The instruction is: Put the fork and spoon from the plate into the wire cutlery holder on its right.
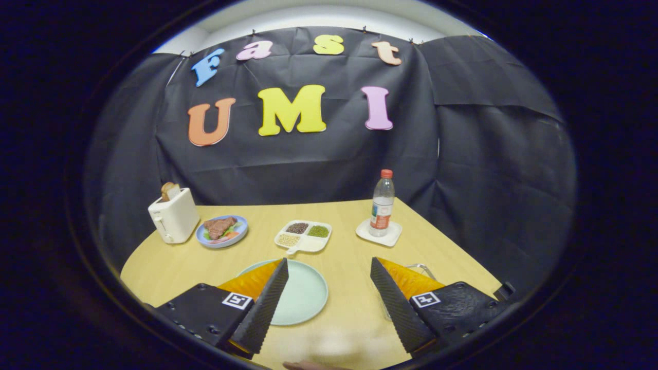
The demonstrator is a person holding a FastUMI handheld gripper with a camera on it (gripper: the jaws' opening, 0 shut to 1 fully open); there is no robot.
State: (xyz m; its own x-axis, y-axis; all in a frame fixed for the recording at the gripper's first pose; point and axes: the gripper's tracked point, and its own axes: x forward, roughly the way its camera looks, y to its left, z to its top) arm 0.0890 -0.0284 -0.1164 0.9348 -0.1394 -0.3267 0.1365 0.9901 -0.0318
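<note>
The gripper (329,268) hangs above the near part of the counter (354,257), its fingers spread wide with nothing between them but bare wood. At the very near edge, below the fingers, a sliver of a hand (308,365) shows. The left finger lies over the near left part of a pale green plate (304,294), whose visible surface is bare; no fork or spoon can be made out on it. Just behind the right finger, a bit of thin wire, likely the holder (422,268), peeks out to the right of the plate; most of it is hidden, so its contents cannot be told. Beyond the plate, near the middle of the counter, sits a white divided tray (303,243) with dark, green and pale grains in its compartments. To its left is a blue dish (204,239) with meat and vegetables, and farther left a white toaster (174,221) with bread standing in its slot. To the right of the tray, a bottle (382,203) with a red cap stands upright on a white coaster (379,238).
</note>
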